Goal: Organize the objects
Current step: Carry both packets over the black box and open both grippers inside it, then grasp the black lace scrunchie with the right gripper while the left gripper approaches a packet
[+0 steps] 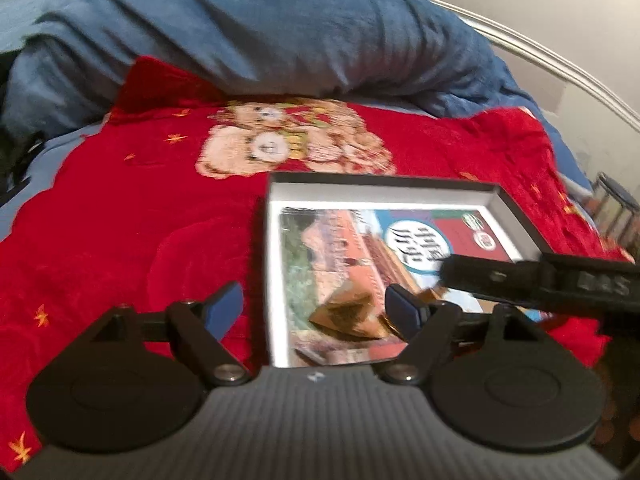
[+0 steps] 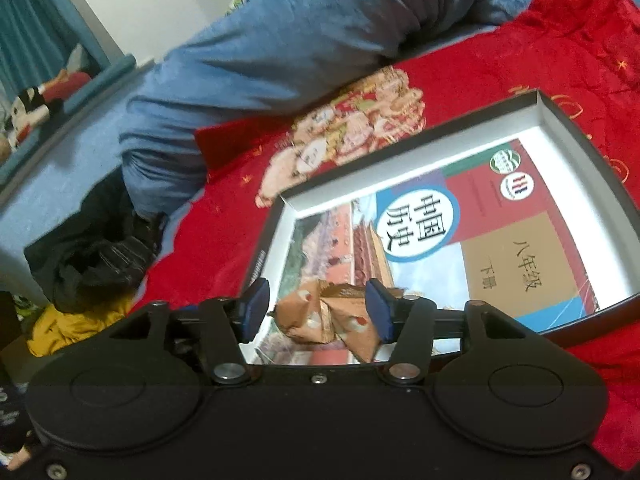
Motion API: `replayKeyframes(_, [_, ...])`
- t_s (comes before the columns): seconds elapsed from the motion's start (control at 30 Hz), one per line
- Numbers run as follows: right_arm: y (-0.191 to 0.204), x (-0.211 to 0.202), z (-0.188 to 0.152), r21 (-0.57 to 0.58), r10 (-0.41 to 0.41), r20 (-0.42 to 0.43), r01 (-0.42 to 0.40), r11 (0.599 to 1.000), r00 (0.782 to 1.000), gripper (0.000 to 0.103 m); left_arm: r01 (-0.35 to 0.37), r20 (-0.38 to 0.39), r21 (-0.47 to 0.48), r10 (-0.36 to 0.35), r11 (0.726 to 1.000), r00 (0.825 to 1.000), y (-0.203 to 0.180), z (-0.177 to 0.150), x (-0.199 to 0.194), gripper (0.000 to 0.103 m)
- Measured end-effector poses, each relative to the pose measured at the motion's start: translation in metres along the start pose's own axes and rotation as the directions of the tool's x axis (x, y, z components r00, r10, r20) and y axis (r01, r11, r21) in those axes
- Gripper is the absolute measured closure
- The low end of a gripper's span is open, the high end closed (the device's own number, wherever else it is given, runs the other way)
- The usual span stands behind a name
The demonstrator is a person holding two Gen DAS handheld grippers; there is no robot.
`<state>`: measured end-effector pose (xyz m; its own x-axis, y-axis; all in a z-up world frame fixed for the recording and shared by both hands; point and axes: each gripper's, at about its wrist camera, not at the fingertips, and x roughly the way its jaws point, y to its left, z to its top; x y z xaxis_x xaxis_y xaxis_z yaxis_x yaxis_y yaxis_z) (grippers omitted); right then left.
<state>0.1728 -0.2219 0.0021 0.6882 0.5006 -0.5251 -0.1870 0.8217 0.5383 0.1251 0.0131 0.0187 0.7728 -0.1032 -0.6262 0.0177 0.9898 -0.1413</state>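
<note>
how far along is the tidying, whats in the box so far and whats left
Done: the textbook lies flat in the open box on the red blanket, with a brown snack packet on its cover. In hand: nothing; the right gripper straddles the packet, pads apart, and the left gripper is open. Left: no lid in view.

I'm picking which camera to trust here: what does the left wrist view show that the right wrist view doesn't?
Only the left wrist view shows the right gripper reaching in from the side. Only the right wrist view shows the dark clothes pile and the book's sharp cover text. Both show the box, the brown packets lying on the book, the red blanket and the blue duvet.
</note>
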Motion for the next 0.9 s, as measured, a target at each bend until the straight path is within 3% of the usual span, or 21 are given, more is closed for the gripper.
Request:
replayKeyframes(0.17, [0.004,-0.030,-0.008,-0.001,-0.008,0.042,0.008,1.000,0.999,0.048,0.003,-0.007,-0.027,-0.003,1.000,1.000,0.018,0.002,-0.023,0.017])
replayKeyframes(0.27, [0.009,-0.058,-0.016,0.002,-0.020,0.076,0.020,1.000,0.997,0.048,0.007,-0.020,0.021,-0.007,1.000,1.000,0.021,0.003,-0.044,0.016])
replayKeyframes(0.37, [0.013,-0.085,-0.021,0.030,-0.052,0.110,0.049,0.998,0.993,0.047,0.010,0.019,0.087,-0.012,0.996,1.000,0.020,0.003,-0.072,0.015])
replayKeyframes(0.53, [0.015,-0.116,-0.038,0.073,-0.121,0.141,0.112,0.991,0.983,0.046,0.071,0.034,0.156,-0.077,0.985,0.996,0.024,-0.001,-0.100,0.014])
replayKeyframes(0.6, [0.014,-0.125,-0.054,0.095,-0.144,0.138,0.132,0.987,0.980,0.042,0.084,0.006,0.180,-0.087,0.980,0.996,0.028,-0.009,-0.101,0.014])
replayKeyframes(0.7, [0.012,-0.127,-0.075,0.105,-0.194,0.091,0.185,0.977,0.977,0.041,0.026,-0.009,0.233,-0.025,0.972,1.000,0.028,-0.021,-0.094,0.014])
replayKeyframes(0.77, [0.011,-0.118,-0.082,0.089,-0.230,0.059,0.224,0.970,0.971,0.040,0.032,-0.038,0.226,-0.025,0.974,0.999,0.031,-0.027,-0.083,0.014])
replayKeyframes(0.9, [0.018,-0.098,-0.081,0.027,-0.252,0.049,0.251,0.968,0.966,0.040,0.057,-0.158,0.221,-0.022,0.974,0.987,0.037,-0.036,-0.050,0.014])
